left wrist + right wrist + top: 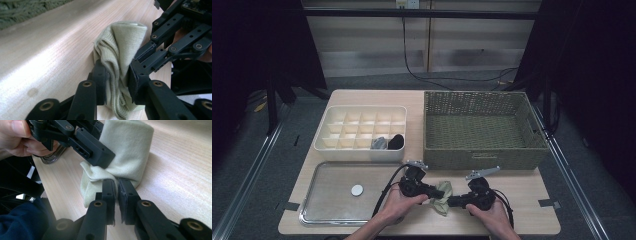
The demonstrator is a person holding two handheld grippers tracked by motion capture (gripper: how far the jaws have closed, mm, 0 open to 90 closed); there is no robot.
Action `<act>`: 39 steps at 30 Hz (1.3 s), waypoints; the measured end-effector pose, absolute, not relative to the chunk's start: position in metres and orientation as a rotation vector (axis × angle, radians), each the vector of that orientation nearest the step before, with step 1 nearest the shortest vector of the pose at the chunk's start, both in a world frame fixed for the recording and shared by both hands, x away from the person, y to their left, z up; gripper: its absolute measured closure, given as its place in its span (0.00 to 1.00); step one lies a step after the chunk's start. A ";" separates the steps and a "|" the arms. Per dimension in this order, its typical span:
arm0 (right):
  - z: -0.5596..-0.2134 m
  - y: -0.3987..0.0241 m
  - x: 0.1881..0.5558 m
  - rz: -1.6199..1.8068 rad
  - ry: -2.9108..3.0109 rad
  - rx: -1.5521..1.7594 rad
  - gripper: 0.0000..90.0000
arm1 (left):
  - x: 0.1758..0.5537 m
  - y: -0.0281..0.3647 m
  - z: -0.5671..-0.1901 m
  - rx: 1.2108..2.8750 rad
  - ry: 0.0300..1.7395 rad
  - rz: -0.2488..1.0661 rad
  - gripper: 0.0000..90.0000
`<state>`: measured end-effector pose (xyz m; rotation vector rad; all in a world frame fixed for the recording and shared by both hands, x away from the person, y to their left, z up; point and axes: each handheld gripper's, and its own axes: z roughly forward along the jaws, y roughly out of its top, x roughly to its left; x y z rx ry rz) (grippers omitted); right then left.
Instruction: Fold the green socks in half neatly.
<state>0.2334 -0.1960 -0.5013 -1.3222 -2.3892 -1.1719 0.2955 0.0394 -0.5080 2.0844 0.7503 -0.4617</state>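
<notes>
While it lies bunched on the wooden table [522, 200], the pale green sock [443, 196] sits between both claws: left gripper [117, 83] clamps its folds, right gripper [117, 187] pinches an edge. Clear tray [319, 197] with white disc [357, 190] at left; divided organizer [360, 133] behind; wicker basket [484, 127] right. Nothing intervenes.

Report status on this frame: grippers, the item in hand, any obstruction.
Left gripper clamped on pale green knitted sock. Right gripper pinched shut on its edge. Sock bunched above wooden table, nothing blocking it.
</notes>
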 end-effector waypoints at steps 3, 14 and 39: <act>-0.500 -0.196 0.233 -1.173 -2.388 -1.323 0.89 | 0.299 0.042 -0.508 2.076 0.766 -0.468 0.80; -0.494 -0.202 0.231 -1.227 -2.390 -1.371 0.72 | 0.301 0.049 -0.495 2.085 0.752 -0.419 0.80; -0.482 -0.219 0.229 -1.356 -2.376 -1.453 0.45 | 0.298 0.067 -0.473 2.061 0.768 -0.343 0.80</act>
